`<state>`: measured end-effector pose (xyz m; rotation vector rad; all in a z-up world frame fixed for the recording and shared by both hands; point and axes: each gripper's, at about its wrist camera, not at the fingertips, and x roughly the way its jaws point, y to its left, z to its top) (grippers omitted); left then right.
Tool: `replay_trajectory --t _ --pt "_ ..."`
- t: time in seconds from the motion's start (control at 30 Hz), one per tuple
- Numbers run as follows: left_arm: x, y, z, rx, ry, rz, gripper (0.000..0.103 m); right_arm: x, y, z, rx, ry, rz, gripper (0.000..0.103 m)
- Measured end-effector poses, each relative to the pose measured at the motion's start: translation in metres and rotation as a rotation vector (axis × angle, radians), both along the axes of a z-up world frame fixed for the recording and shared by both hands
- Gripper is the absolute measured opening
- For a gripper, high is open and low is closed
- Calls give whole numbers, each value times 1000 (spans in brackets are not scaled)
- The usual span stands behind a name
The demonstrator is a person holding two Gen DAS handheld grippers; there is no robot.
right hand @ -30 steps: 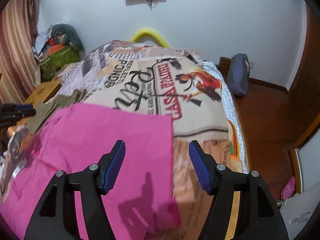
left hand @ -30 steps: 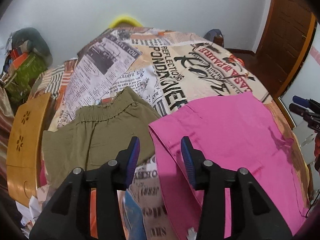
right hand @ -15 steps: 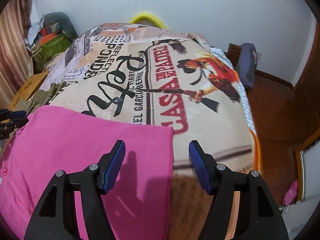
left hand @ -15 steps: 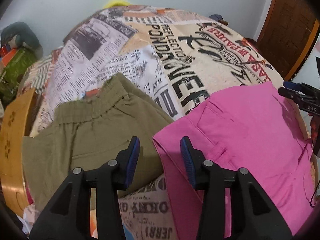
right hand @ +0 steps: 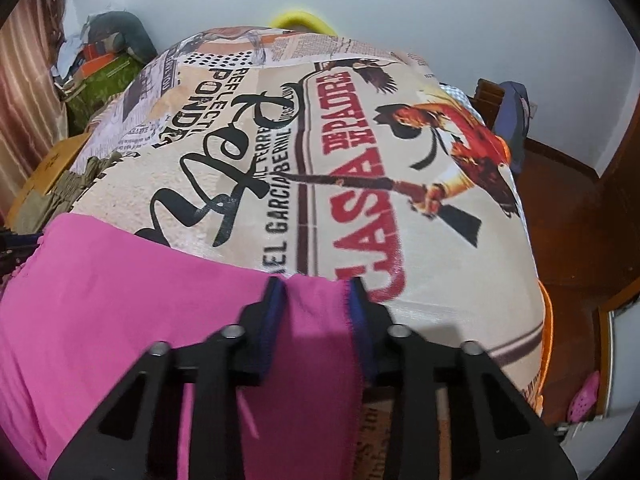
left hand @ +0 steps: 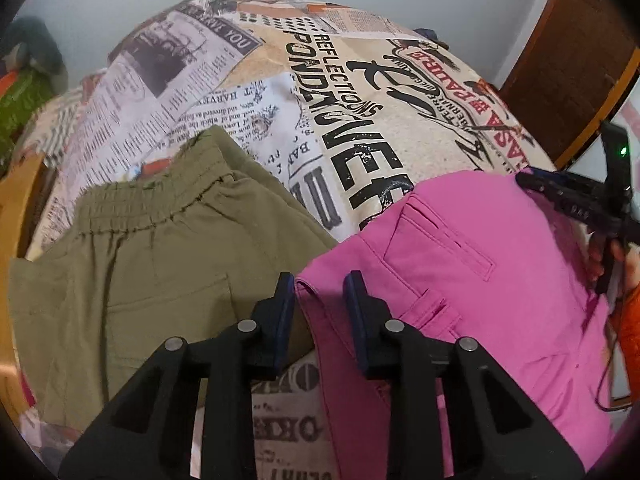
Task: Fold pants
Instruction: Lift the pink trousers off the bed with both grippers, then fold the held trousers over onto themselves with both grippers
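Pink pants lie flat on the printed bedspread, also in the right wrist view. My left gripper is open, its jaws either side of the pants' waistband corner, low over the cloth. My right gripper is open with the pants' far leg-end corner lying between its jaws. The right gripper also shows at the right edge of the left wrist view.
Olive-green pants lie left of the pink pair, touching its edge. The bedspread stretches away to the white wall. A wooden piece stands at the bed's left. Wooden floor lies to the right.
Both grippers have moved forward and down onto the pink pants. The right jaws have narrowed around the leg-end corner; the left jaws now straddle the waistband corner.
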<state>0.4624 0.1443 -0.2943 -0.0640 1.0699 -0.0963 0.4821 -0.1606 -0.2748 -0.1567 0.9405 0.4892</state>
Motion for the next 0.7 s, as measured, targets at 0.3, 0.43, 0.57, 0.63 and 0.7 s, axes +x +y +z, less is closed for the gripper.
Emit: replay_trajectory --t 0.3,0.43,0.57,0.63,0.7 --pt "-2 -19 7 179 -50 -2 7 -4 4 13 -6 -45 -21 6" --pt "2 -21 28 232 -96 2 5 -2 -2 39 30 -86 -43 5" --pt "6 -16 67 208 -154 17 5 -2 -7 72 62 -135 -61 5" --pt "6 -18 91 206 -198 23 5 -4 -11 94 82 -170 -71 5" --pt "2 -21 114 204 -239 25 5 -9 -15 112 105 -193 -77 5"
